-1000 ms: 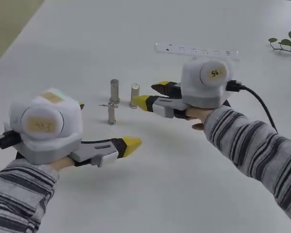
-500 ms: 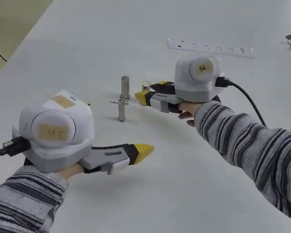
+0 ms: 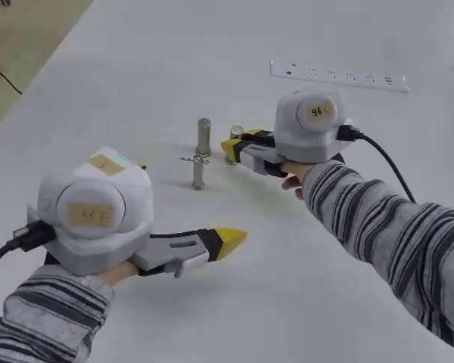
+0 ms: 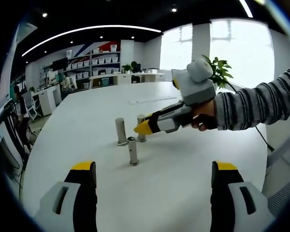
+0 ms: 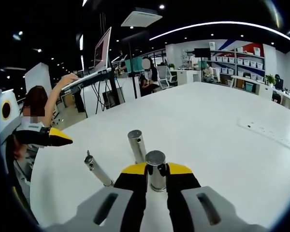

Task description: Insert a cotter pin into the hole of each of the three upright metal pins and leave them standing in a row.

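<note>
Presently the right hand-held gripper (image 5: 156,175) is clamped on the end pin (image 5: 155,162), which stands upright on the surface (image 5: 222,145) just beside the rear pin (image 5: 137,145). Left hand-held gripper (image 4: 153,166): jaws apart, holding nothing. Risk: a skewed pull tips either pin, breaking the row.

On the surface (image 3: 303,249), your nearest pin (image 3: 198,172) stands before a second pin (image 3: 204,136). The third pin (image 3: 236,133) stands right of that, inside your right tongs (image 3: 228,148). A power strip (image 3: 339,76) lies behind.

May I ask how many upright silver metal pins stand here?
3 metal pins: one between the right gripper's jaws, one beside it, one nearer, carrying a cotter pin.
</note>
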The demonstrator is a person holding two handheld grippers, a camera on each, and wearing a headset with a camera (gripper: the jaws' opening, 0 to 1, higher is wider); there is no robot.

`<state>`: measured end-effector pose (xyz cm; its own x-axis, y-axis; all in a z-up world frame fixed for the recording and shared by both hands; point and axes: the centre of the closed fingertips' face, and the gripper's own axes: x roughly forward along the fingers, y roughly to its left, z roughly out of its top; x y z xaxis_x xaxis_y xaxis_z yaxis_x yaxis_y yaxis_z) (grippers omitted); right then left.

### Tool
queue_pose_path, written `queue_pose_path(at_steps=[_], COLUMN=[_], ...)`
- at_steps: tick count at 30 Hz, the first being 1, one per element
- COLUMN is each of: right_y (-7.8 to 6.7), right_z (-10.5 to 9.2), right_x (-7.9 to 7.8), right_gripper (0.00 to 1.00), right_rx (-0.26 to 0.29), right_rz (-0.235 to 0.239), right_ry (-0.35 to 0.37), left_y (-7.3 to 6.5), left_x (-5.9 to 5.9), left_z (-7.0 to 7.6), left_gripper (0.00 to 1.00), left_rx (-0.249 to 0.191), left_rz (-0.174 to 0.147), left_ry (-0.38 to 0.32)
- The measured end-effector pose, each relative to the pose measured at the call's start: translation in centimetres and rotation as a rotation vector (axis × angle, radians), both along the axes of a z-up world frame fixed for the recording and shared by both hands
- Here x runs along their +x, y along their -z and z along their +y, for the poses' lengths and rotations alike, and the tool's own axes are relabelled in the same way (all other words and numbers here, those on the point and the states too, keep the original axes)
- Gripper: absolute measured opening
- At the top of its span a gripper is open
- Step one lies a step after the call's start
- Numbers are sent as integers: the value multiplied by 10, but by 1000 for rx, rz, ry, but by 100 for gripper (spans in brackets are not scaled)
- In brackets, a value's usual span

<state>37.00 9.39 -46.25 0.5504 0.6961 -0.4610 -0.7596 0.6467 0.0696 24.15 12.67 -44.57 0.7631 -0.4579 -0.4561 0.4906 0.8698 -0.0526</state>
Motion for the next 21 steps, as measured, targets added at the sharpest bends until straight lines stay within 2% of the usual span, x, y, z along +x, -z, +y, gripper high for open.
queue_pose_path(at_steps=[2,4,8,15,16,21], right_y=[-2,-2,-3,-11,-8,-5], right_z=[-2,-6,-12,-28,-33,-47], right_x=[0,0,-4,-23,-21,-35], right_gripper=[9,9,9,9,9,9], right_rx=[-15,-22,-37,-30,-30,-35], right_rz=[-11,0,-1,-13,-8,6], right_ry=[6,32,51,74,78,93], left_y=[0,0,-4,-6,-5,-5], left_x=[-1,-2,-2,-5,-6,-9], left_z=[0,-1,-2,-4,-5,-6], left_gripper=[99,99,99,98,98,98], left_rx=[5,0,-11,-18,-11,-4], left_rz=[2,4,-8,-6,-5,-3], left_ry=[1,1,0,1,5,10])
